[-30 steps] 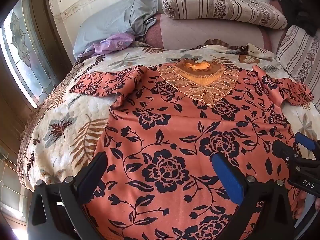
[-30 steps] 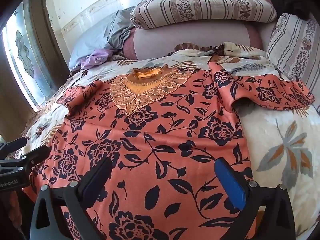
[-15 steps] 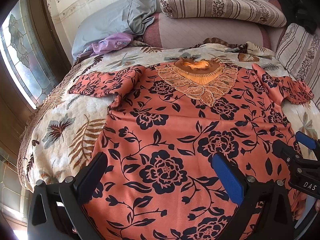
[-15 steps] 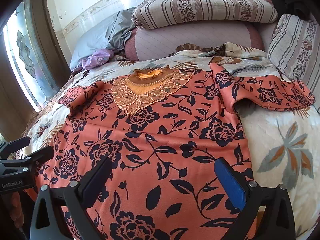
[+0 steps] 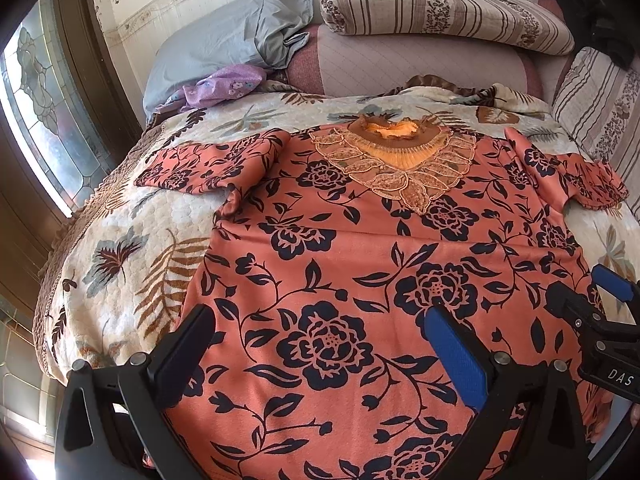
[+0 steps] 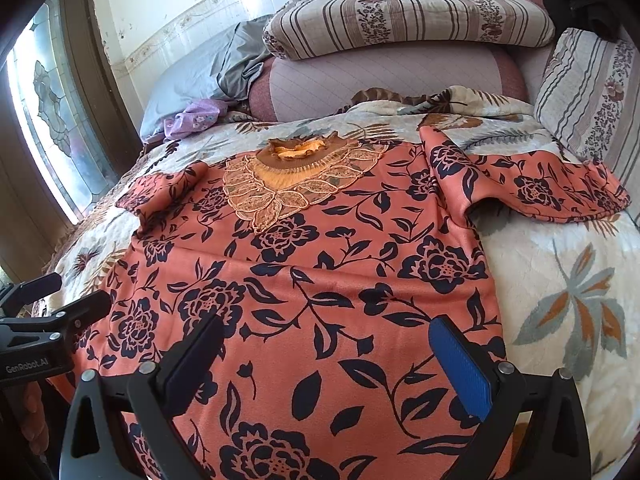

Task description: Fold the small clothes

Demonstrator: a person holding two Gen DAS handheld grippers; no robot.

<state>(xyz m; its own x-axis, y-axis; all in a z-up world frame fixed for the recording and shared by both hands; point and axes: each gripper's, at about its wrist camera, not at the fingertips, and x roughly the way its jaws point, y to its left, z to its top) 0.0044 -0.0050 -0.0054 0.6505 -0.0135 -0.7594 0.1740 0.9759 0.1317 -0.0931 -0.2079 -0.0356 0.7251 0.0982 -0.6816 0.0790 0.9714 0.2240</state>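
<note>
An orange blouse (image 5: 360, 264) with a black flower print lies spread flat, front up, on the bed (image 5: 132, 248), its embroidered collar (image 5: 396, 160) toward the head edge where the striped pillows (image 5: 440, 12) are stacked, and one short sleeve reaching toward each side edge. My left gripper (image 5: 320, 344) is wide apart and holds nothing, poised over the hem half of the blouse near the foot edge on the window (image 5: 44, 120) side. My right gripper (image 6: 324, 356) is likewise wide apart and holding nothing, over the hem half nearer the opposite side edge, with the two grippers side by side.
</note>
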